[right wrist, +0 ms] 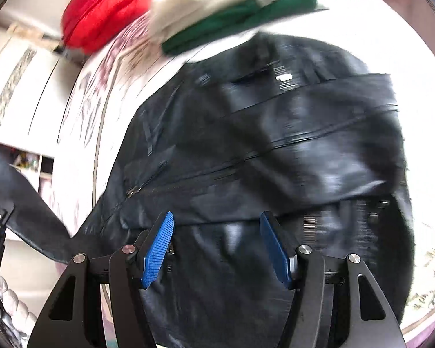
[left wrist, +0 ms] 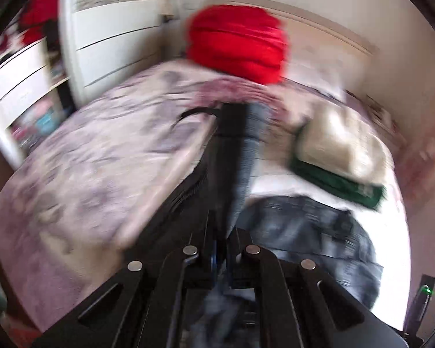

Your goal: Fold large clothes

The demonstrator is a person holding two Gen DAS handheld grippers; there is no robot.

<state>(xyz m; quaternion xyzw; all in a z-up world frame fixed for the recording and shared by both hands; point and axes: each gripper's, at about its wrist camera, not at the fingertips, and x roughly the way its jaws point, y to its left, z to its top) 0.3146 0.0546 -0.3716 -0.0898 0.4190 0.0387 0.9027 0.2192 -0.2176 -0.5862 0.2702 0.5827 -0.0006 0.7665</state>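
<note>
Over bed [left wrist: 72, 159], black jacket [right wrist: 261, 145] edge pinched

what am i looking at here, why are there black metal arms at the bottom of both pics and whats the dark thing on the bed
Those black arms are two hand-held grippers, one in each of a person's hands, each with a camera looking along its fingers. One picture is from the left gripper, the other from the right gripper. On the floral bed lies a black jacket, with a red bundle and a folded cream and green pile further back. The left gripper is shut on a strip of the jacket, lifting it. The right gripper is open above the jacket, holding nothing.
</note>
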